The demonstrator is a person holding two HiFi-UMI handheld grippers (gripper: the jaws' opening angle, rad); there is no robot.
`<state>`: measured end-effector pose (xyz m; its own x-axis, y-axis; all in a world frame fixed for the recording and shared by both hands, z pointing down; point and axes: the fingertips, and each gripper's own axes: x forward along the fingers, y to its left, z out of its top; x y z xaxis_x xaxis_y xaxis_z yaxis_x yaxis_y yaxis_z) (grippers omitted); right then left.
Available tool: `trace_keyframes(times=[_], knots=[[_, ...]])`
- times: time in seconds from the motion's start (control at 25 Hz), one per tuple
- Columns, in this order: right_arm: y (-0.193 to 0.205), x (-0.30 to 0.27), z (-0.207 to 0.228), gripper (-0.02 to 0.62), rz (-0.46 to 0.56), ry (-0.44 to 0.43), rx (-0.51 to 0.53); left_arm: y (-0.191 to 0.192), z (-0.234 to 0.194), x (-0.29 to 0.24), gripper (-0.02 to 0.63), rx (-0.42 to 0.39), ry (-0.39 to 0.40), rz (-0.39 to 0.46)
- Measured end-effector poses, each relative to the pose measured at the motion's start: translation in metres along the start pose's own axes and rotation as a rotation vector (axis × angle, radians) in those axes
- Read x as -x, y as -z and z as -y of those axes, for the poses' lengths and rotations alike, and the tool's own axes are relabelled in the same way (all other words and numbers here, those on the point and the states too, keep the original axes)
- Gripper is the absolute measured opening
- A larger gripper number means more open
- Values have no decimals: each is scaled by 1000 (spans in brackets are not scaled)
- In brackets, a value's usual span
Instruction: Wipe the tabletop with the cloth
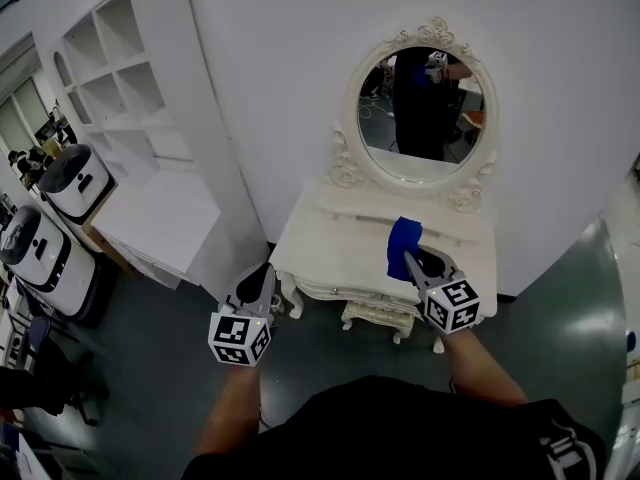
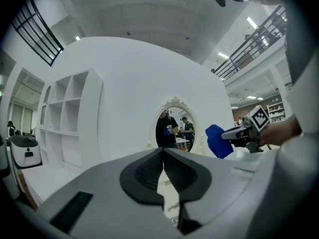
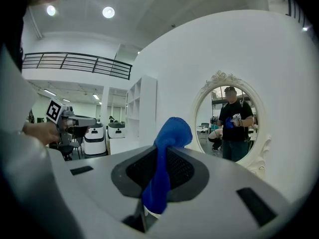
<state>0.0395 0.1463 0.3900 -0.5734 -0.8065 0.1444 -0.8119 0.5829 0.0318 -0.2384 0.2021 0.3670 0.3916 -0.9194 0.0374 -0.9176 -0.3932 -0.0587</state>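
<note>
At centre right of the head view, the right gripper (image 1: 410, 263) clamps a bunched fold of blue cloth (image 1: 403, 242), likely soft and light, above the white tabletop (image 1: 335, 253); the left gripper (image 1: 262, 276) sits closed, empty.

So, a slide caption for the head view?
Right gripper holds a blue cloth over the white dressing table; left gripper, shut, empty, beside it.
</note>
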Motion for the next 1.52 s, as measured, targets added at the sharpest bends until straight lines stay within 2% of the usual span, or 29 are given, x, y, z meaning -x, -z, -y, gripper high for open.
trace_keyframes(times=[0.48,0.72,0.92,1.52], knots=[[14,-13,-4,38,-40,7,-27,21,-16,4,11,25,-14,-29],[27,-27,16,38,-57,9,-48,30,-22,-13,11,32,-32,-54],[35,-51,43,39,-65,10,-57,39,-29,-48,11,36,-36,-80],[54,-150,151,39,-102,-10,-92,51,-45,-197,11,45,-34,-136]])
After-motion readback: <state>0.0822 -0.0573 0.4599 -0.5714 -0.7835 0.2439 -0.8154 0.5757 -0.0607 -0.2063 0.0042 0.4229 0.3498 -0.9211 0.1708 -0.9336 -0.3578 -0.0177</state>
